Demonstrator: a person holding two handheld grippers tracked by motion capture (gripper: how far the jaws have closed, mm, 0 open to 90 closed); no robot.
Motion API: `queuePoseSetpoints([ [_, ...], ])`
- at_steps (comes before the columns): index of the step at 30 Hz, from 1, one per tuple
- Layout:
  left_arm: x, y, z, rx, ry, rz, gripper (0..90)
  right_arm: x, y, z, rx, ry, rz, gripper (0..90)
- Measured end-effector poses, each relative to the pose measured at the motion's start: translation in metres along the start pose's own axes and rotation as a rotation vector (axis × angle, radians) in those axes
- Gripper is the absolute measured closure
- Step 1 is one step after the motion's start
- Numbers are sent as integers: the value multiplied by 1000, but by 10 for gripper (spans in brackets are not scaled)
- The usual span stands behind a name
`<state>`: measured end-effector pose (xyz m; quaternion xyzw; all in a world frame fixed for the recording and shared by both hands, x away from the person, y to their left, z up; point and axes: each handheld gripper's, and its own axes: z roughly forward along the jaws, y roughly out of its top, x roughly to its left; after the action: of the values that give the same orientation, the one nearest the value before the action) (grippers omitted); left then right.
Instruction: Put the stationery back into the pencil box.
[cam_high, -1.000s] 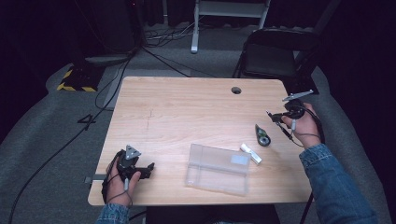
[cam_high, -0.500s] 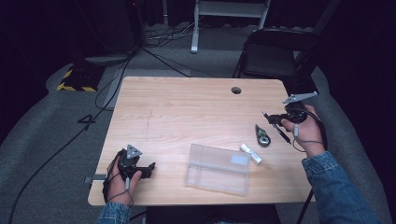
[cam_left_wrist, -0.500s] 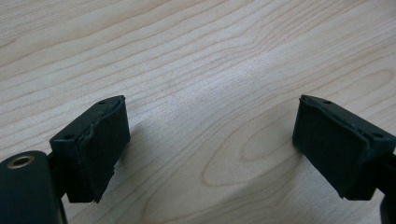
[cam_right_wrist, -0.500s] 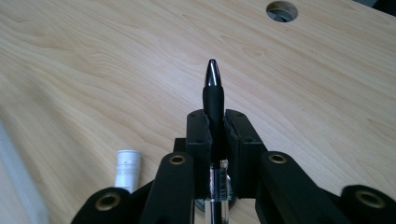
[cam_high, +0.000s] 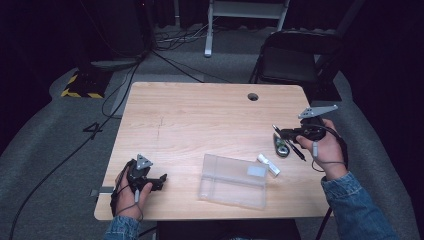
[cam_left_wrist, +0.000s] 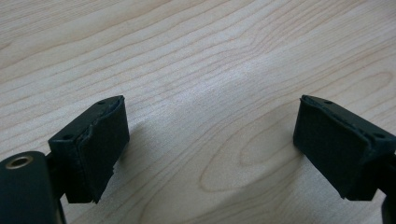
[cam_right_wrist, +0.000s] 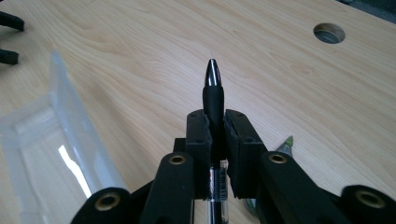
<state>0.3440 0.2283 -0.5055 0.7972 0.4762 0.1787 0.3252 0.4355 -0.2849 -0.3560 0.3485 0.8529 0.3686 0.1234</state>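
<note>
My right gripper (cam_high: 286, 133) hovers near the table's right edge, shut on a black pen (cam_high: 300, 153) that slants across its jaws. In the right gripper view the pen (cam_right_wrist: 213, 88) pokes out past the closed pads, its shiny tip pointing over the wood. At the front left, my left gripper (cam_high: 159, 180) rests on the table, held by a hand. Its pads (cam_left_wrist: 100, 140) stand wide apart over bare wood in the left gripper view.
A clear plastic box (cam_high: 232, 181) lies open at the front middle, also in the right gripper view (cam_right_wrist: 42, 140). Beside it lie a small white piece (cam_high: 268, 164) and a round dark item (cam_high: 281, 146). A cable hole (cam_high: 253, 96) sits far right; a chair (cam_high: 295, 60) stands beyond.
My right gripper has drifted a little left and toward the person with the pen still in it. The left gripper has stayed where it was.
</note>
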Motion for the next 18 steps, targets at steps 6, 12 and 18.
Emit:
queuePoseSetpoints([
  [6,0,0,0,0,0,3,110,18,3,0,-1,35,-42,809],
  [12,0,0,0,0,0,-1,109,37,3,9,9,85,-83,809],
  [18,0,0,0,0,0,0,109,53,0,16,-31,148,-91,809],
])
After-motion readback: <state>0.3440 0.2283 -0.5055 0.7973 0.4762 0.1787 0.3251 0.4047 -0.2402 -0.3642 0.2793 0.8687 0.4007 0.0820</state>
